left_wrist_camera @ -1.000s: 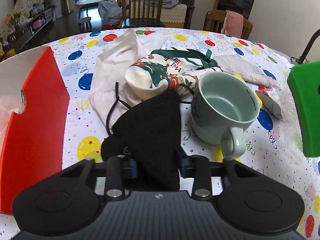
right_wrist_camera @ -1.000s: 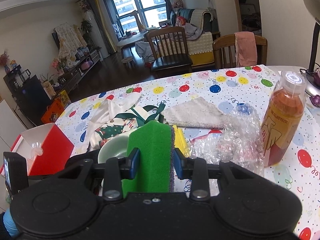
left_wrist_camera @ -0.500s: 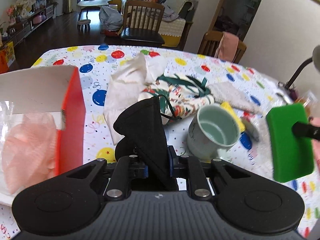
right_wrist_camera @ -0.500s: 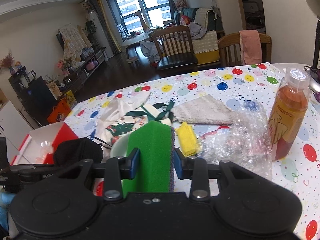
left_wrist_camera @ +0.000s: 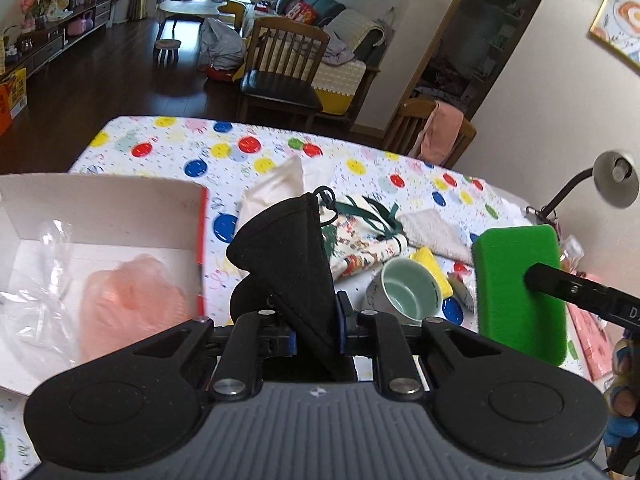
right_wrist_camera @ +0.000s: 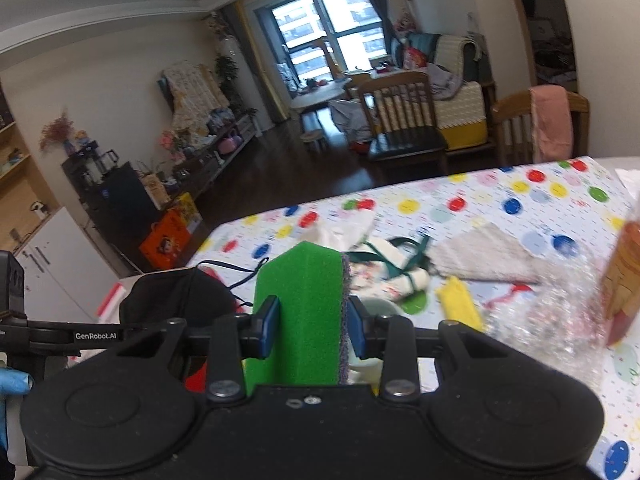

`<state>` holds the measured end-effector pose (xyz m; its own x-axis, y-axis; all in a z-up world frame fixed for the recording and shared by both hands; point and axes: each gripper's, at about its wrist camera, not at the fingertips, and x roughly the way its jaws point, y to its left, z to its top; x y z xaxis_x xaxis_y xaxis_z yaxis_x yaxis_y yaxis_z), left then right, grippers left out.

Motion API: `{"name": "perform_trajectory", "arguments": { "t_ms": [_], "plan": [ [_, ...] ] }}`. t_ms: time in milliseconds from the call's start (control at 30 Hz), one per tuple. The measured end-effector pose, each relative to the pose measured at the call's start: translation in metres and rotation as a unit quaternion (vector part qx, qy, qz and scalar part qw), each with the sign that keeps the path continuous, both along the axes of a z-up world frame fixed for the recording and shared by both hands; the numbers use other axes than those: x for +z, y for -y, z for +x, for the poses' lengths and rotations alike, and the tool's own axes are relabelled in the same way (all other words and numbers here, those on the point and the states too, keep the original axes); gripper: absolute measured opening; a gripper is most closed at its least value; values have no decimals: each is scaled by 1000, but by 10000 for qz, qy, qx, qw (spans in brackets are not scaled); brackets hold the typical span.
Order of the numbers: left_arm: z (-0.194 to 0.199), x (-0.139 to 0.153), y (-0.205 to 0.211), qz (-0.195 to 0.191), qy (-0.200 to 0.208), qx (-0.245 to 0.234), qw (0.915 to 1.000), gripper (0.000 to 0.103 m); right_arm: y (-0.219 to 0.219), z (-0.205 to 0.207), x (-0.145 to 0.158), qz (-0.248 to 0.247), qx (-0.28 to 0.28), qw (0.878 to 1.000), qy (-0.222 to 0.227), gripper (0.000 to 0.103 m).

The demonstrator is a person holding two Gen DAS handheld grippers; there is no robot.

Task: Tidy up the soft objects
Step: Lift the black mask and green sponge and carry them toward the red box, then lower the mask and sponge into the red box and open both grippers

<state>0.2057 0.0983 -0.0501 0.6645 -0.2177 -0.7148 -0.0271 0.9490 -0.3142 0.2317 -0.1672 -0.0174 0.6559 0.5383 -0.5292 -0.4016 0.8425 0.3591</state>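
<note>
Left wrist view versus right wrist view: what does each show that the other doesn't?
Only the left wrist view shows the inside of the red-sided white box, holding a pink soft item and clear plastic. Only the right wrist view shows the orange drink bottle and bubble wrap. Both show the black fabric mask in the left tool, the green sponge in the right tool, and the pale green mug.

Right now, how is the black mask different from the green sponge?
The black mask is thin, floppy cloth folded to a point with ear loops; the green sponge is a thick, flat-sided block. The left gripper pinches the mask; the right gripper squeezes the sponge. The sponge has a grey scrubby side; the mask is black all over. Both are soft and held up off the table.
</note>
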Motion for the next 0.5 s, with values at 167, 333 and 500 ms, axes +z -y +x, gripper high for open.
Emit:
{"name": "perform_trajectory", "arguments": {
  "t_ms": [167,333,500],
  "plan": [
    [-11,18,-27,107,141,83,9998,17,-35,-3,15,68,248,9996,126,35],
    [-20,33,-65,219,274,257,9991,17,-77,-4,26,88,509,9983,255,35],
    [-29,39,-107,372,285,463,9978,17,-123,-6,31,60,716,9969,335,35]
  ]
}}
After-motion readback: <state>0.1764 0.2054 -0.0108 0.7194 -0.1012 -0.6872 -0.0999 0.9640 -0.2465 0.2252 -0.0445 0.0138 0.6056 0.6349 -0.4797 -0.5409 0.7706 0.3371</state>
